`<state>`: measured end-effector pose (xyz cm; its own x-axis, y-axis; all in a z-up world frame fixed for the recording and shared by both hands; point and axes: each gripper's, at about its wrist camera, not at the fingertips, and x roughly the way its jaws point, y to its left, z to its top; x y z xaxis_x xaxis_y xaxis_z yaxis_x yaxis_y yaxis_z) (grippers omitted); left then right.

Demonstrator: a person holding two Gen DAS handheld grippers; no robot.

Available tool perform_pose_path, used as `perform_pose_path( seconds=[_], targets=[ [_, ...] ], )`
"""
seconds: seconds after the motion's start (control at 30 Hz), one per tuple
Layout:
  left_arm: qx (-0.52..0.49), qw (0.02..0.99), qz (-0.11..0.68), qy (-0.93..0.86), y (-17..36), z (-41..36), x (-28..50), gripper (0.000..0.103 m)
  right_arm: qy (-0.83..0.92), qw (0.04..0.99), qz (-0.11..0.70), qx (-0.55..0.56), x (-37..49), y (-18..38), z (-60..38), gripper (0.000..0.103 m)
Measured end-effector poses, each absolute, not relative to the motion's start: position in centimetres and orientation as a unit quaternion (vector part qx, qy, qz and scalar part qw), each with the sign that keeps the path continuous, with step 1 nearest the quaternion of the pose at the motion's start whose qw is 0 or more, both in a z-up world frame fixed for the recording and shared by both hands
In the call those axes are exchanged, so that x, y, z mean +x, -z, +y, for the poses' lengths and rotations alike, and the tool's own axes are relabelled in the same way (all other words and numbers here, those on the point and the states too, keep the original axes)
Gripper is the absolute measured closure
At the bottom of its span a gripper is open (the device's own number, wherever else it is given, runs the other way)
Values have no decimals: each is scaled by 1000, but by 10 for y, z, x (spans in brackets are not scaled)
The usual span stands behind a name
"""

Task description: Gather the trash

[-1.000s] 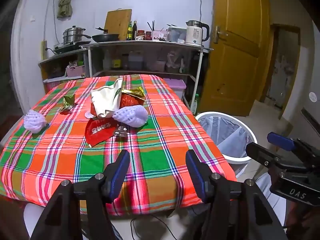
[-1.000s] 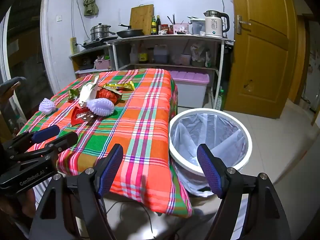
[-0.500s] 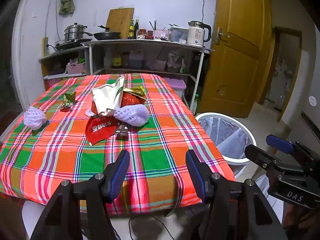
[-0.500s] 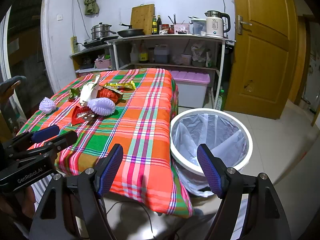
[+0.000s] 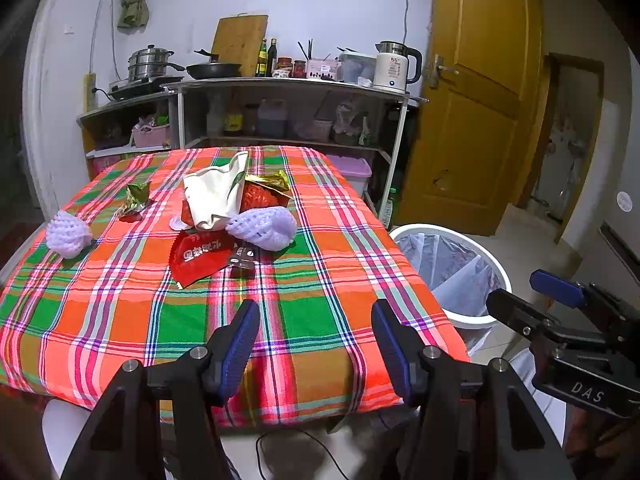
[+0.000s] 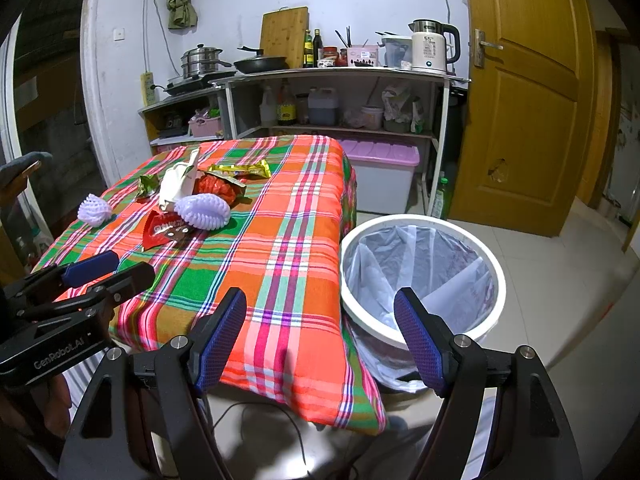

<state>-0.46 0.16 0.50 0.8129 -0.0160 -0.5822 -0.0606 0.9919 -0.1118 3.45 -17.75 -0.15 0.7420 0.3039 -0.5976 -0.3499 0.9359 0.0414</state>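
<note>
Trash lies on a plaid-covered table (image 5: 312,312): a red wrapper (image 5: 200,254), a white paper bag (image 5: 214,196), a purple foam net (image 5: 266,226), a second foam net (image 5: 68,234) at the left, a green foil scrap (image 5: 135,197) and a gold wrapper (image 5: 267,180). My left gripper (image 5: 314,320) hovers open over the table's near edge, empty. Further right, my right gripper (image 6: 320,316) is open and empty between the table corner and the white bin (image 6: 422,276), which is lined with a clear bag.
Behind the table stands a metal shelf (image 5: 288,88) with pans, bottles and a kettle (image 5: 394,66). A purple-lidded storage box (image 6: 384,172) sits under it. The wooden door (image 6: 524,92) is at the right. Tiled floor (image 6: 560,280) surrounds the bin.
The views shifted only slightly. Nothing was picked up or moved, and both grippers stay open.
</note>
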Motion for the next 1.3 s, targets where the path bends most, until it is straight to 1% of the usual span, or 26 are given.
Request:
perform_pose_path(
  seconds=[1.3],
  targets=[
    [-68,949,307,-5,-1,-5,-7,45,-175,932,317,-37,34,4,-177,26]
  ],
)
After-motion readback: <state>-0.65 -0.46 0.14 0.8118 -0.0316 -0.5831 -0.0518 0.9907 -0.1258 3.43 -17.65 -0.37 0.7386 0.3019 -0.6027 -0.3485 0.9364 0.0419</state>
